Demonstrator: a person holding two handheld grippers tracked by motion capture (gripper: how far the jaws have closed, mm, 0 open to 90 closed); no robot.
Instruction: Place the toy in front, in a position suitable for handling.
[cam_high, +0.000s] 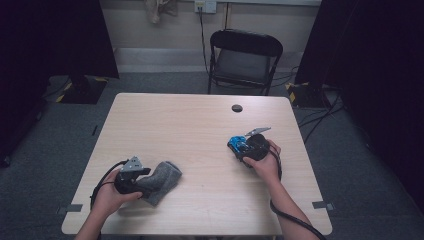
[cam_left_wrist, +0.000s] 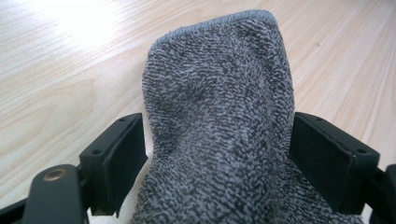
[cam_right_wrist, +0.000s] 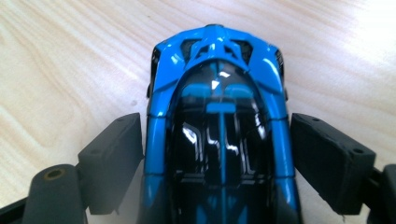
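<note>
A grey terry cloth (cam_high: 165, 180) lies bunched on the wooden table (cam_high: 200, 120) at the front left. My left gripper (cam_high: 149, 183) is shut on its near end. In the left gripper view the cloth (cam_left_wrist: 215, 70) fills the gap and both black pads (cam_left_wrist: 123, 154) press its sides. At the right, my right gripper (cam_high: 241, 148) is shut on a small blue and black toy car (cam_high: 238, 144). Seen from the right gripper view, the car (cam_right_wrist: 217, 56) points away from the camera with a pad (cam_right_wrist: 327, 158) against each flank. I cannot tell whether its wheels touch the table.
A round dark grommet (cam_high: 237, 108) is set in the tabletop near the far edge. A black folding chair (cam_high: 243, 60) stands behind the table. Cables (cam_high: 300, 225) trail from both grippers toward the near edge. Bare wood lies between the two hands.
</note>
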